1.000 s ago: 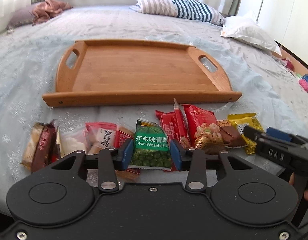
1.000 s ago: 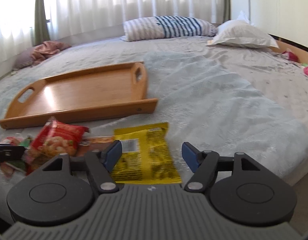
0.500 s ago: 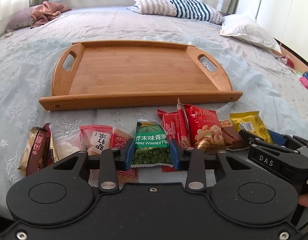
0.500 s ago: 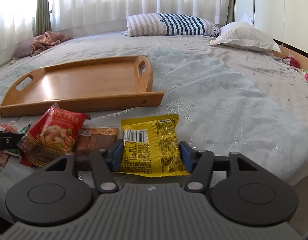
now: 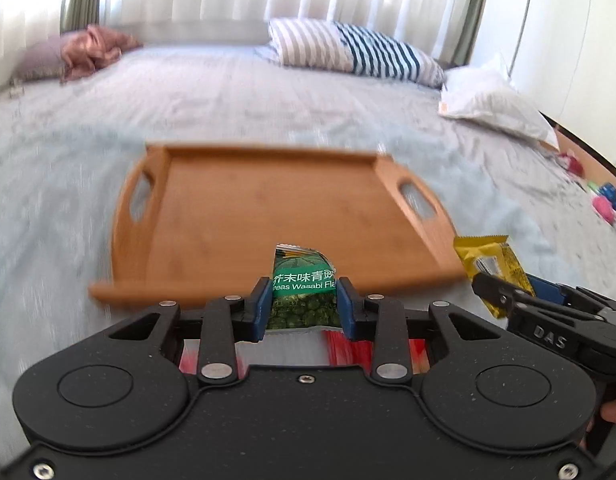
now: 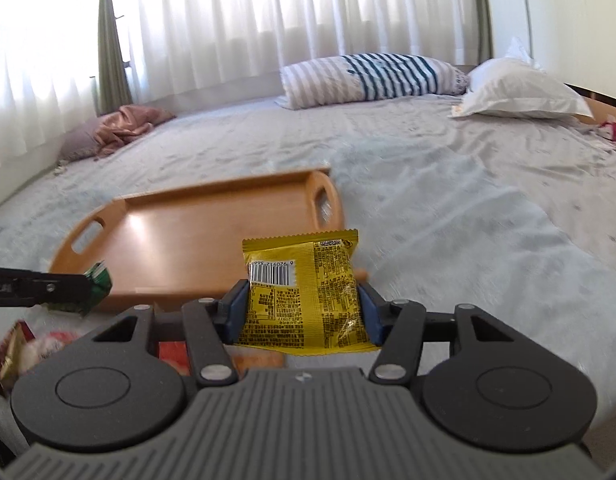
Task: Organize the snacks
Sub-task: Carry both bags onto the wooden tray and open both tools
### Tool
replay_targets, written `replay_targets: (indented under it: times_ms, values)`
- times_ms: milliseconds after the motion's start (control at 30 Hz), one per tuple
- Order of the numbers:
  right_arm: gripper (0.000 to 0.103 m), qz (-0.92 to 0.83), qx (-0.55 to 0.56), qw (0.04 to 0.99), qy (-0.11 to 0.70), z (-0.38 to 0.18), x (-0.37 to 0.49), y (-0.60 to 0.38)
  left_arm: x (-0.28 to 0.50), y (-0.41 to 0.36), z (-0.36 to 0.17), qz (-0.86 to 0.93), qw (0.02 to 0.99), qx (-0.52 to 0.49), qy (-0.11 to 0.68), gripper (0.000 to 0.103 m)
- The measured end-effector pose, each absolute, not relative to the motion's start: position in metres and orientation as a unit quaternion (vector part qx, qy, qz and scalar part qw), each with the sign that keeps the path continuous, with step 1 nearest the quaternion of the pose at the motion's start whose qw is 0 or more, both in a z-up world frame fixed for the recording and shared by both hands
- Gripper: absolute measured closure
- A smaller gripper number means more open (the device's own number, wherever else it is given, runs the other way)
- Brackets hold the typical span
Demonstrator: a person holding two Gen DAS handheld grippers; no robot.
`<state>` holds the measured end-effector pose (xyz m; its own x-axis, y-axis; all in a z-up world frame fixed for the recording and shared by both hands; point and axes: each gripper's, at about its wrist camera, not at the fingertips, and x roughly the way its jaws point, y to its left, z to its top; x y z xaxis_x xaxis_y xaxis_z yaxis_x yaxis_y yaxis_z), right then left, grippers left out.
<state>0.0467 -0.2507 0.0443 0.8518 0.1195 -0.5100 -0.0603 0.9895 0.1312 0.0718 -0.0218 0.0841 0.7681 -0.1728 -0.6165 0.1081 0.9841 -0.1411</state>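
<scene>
My left gripper point(image 5: 304, 304) is shut on a green wasabi-peas packet point(image 5: 304, 288) and holds it up in front of the near rim of the wooden tray point(image 5: 244, 200). My right gripper point(image 6: 302, 308) is shut on a yellow snack packet point(image 6: 304, 292), lifted above the bed beside the tray's right end point(image 6: 188, 240). The yellow packet point(image 5: 494, 268) and right gripper also show at the right in the left wrist view. The left gripper with the green packet point(image 6: 96, 284) shows at the left in the right wrist view.
Other red and brown snack packets point(image 6: 28, 352) lie blurred on the bedspread below the grippers. A striped pillow point(image 5: 356, 52) and a white pillow point(image 5: 496, 104) lie at the far end. A pink cloth point(image 5: 92, 48) sits far left. Small toys point(image 5: 604, 204) lie at the right edge.
Both grippers closed on their packets and lifted them off the bed. The green and yellow packets now hang in the air near the tray's front rim.
</scene>
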Motion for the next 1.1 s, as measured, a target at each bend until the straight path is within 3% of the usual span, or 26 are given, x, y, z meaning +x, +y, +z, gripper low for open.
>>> replay_targets:
  times_ms: [267, 567, 1100]
  values:
    - [0.043, 0.105, 0.056, 0.949, 0.292, 0.060, 0.152, -0.244, 0.166, -0.030, 0.112, -0.051, 0.950, -0.059, 0.303, 0.071]
    - [0.043, 0.118, 0.079, 0.933, 0.332, 0.040, 0.244, -0.239, 0.272, -0.035, 0.072, -0.059, 0.930, -0.086, 0.354, 0.071]
    - [0.043, 0.109, 0.049, 0.928, 0.352, 0.007, 0.281, -0.224, 0.320, -0.048, 0.028, -0.069, 0.919, -0.088, 0.377, 0.071]
